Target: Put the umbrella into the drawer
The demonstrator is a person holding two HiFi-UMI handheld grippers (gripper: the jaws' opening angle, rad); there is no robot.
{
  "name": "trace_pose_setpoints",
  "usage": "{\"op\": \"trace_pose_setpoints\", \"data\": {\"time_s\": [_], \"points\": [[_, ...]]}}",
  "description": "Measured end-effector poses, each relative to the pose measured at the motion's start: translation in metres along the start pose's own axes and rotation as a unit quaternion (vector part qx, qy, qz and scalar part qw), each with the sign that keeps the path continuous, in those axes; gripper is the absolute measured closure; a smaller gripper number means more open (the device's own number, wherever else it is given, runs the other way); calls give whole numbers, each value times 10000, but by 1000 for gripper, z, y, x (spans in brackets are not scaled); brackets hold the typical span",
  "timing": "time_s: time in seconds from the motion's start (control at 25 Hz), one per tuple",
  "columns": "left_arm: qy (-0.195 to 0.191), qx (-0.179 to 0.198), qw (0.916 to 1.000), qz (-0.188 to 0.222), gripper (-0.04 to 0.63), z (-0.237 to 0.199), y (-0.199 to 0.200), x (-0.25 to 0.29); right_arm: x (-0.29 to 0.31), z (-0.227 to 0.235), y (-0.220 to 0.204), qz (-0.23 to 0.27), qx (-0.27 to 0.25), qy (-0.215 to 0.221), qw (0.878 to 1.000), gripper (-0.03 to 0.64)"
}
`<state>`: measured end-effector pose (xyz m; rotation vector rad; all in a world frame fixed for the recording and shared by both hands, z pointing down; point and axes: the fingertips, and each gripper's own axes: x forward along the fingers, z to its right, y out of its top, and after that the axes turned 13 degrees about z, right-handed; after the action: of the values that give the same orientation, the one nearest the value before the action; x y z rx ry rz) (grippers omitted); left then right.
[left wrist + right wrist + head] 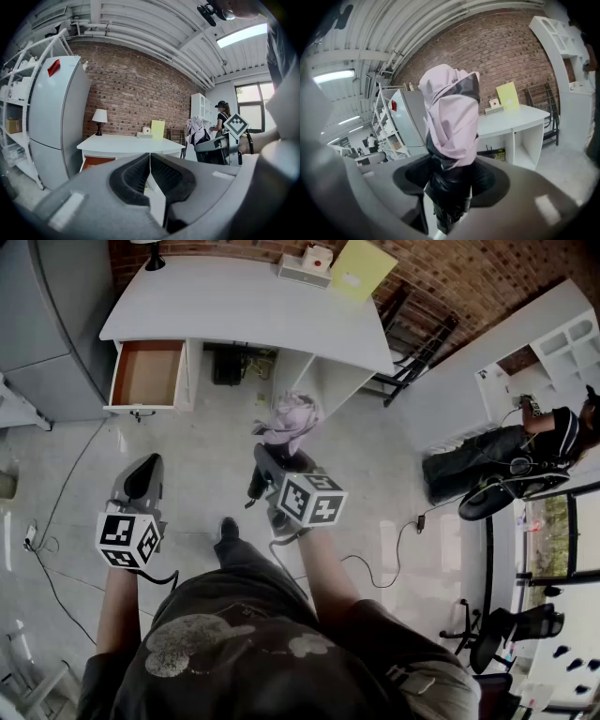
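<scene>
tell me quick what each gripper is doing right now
Left gripper: jaws closed, nothing between them.
Right gripper: jaws closed on the folded umbrella.

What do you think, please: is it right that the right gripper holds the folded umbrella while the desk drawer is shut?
Not quite: the drawer stands open, as the head view shows. The right gripper does hold the folded umbrella.

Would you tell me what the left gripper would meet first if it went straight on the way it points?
Probably the open drawer of the desk: the left gripper points toward it, though depth is unclear.
</scene>
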<state>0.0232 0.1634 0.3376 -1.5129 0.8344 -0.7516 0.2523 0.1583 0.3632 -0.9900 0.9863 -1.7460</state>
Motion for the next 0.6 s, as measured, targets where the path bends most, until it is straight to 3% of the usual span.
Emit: {"op": "trace_pose_setpoints", "data": {"time_s": [0.6], "points": [[138, -16, 9999, -74, 580, 6, -6, -27, -15, -6, -12, -85, -1, 31, 10000, 383]]}}
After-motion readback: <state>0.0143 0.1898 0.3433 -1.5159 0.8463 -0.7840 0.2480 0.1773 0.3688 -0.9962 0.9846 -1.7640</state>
